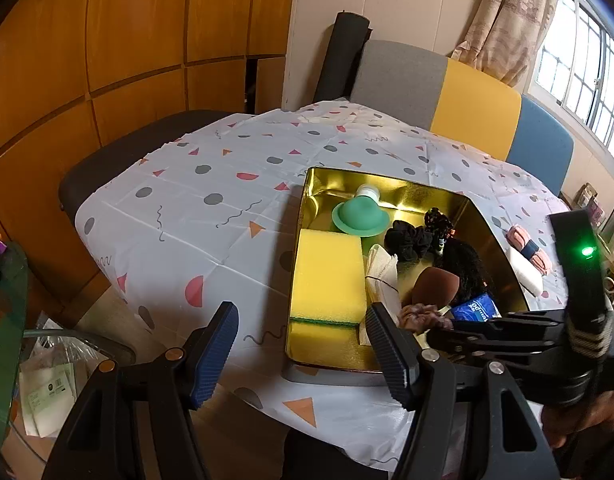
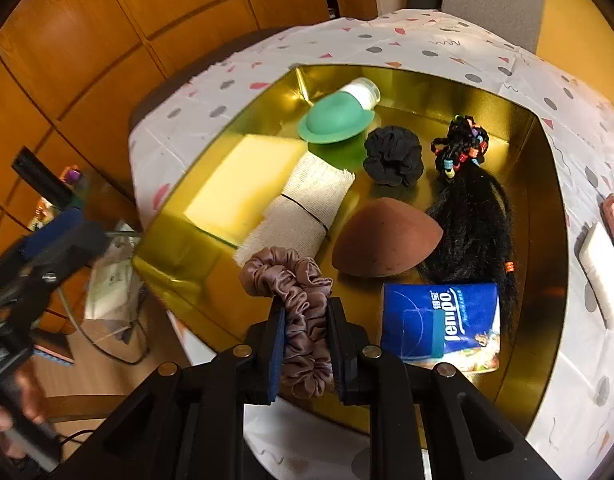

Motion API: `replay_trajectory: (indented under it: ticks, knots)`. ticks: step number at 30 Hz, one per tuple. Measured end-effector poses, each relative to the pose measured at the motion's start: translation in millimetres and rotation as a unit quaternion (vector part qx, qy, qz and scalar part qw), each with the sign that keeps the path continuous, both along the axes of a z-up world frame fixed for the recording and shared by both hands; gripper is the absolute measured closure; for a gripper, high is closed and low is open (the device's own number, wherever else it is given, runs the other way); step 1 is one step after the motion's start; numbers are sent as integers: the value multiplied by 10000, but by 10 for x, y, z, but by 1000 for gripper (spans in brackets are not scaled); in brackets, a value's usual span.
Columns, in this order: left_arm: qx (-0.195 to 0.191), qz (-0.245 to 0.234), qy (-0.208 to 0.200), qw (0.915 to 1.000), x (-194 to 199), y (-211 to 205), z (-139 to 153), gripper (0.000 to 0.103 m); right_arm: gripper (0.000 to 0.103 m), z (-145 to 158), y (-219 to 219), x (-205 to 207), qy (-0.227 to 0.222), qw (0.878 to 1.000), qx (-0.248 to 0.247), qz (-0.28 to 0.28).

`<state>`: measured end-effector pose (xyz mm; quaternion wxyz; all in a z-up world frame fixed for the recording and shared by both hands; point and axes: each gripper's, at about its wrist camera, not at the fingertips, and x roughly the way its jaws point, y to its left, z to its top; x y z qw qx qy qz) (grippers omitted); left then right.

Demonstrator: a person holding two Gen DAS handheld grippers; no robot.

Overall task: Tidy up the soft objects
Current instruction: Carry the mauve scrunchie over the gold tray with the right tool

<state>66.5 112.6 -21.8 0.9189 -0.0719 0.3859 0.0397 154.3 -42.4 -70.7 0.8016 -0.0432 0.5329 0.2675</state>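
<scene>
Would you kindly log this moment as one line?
right gripper: shut on mauve scrunchie over gold tin | left gripper: open, empty

Black gripper (image 2: pixel 307 344), blue ribbed pads (image 1: pixel 215 354)

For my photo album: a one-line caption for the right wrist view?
Right gripper carries a mauve scrunchie over the gold tin.

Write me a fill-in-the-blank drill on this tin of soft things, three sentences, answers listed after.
1. The right claw is shut on the mauve ____.
2. The left claw holds nothing; its jaws stand ____.
3. In the gold tin, the brown makeup sponge lies just beyond the blue ____ pack.

Answers: scrunchie; open; tissue
</scene>
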Motion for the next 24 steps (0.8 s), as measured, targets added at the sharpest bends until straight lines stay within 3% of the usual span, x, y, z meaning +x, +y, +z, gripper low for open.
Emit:
replay_trajectory:
  ticks: [10, 24]
  knots:
    - [149, -76, -145, 9998, -40, -43, 88, 36, 83, -194, -75, 167, -363, 9956, -614, -609]
    - [251, -104, -123, 9996, -70, -84, 104, 36, 83, -223, -57, 114, -288, 9960, -518, -668]
